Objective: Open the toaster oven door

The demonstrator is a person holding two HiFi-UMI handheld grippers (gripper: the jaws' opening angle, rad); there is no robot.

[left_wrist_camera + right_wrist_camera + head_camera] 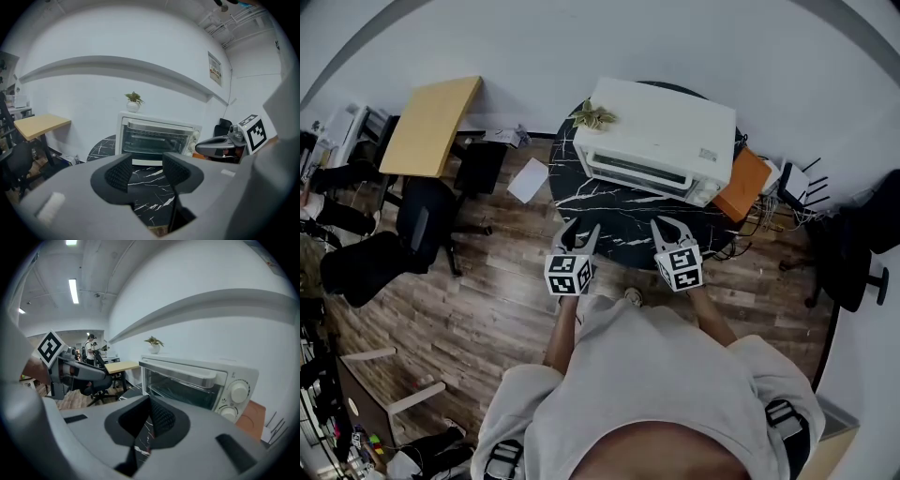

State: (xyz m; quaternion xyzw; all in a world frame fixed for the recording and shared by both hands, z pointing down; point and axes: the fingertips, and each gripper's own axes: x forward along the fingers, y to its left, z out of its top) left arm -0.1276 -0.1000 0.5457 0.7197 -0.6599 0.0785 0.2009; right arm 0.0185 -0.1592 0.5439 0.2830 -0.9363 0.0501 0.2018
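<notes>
Left hand-held gripper [146, 165] and right hand-held gripper [149, 414] gape empty, partly masking the shut toaster oven [157, 136].

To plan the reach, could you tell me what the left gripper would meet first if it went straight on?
Probably the black marble-patterned round tabletop just before the white toaster oven; the open left gripper aims slightly downward, though depth is unclear.

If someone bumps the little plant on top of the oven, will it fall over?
It might: the plant is small and stands near a corner on top of the toaster oven. It looks light, so a bump would likely slide or tip it. Its thin leaves probably bend easily.
</notes>
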